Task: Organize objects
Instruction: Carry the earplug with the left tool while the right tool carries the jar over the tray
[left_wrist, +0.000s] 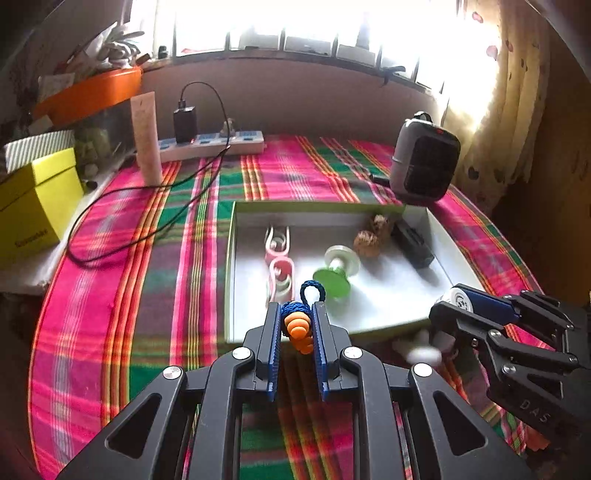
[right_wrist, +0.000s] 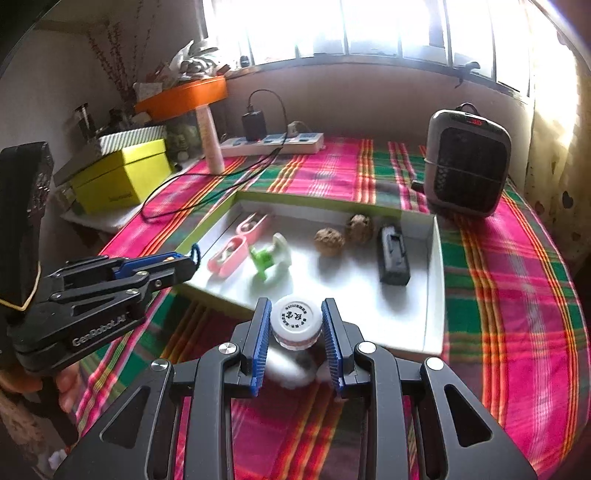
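Tray (left_wrist: 236, 258) near the table's right edge is clearly your drop spot. Your left gripper (left_wrist: 297, 321) is clamped on the orange toy with blue cord (left_wrist: 297, 326) at the tray's near edge, and your right gripper (right_wrist: 295, 325) is squeezing the white-capped bottle (right_wrist: 295, 319) by the near rim, both lined up to go in.

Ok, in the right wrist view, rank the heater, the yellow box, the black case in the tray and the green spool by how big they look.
1. heater
2. yellow box
3. black case
4. green spool

The heater and box look close in size, so their order is unsure.
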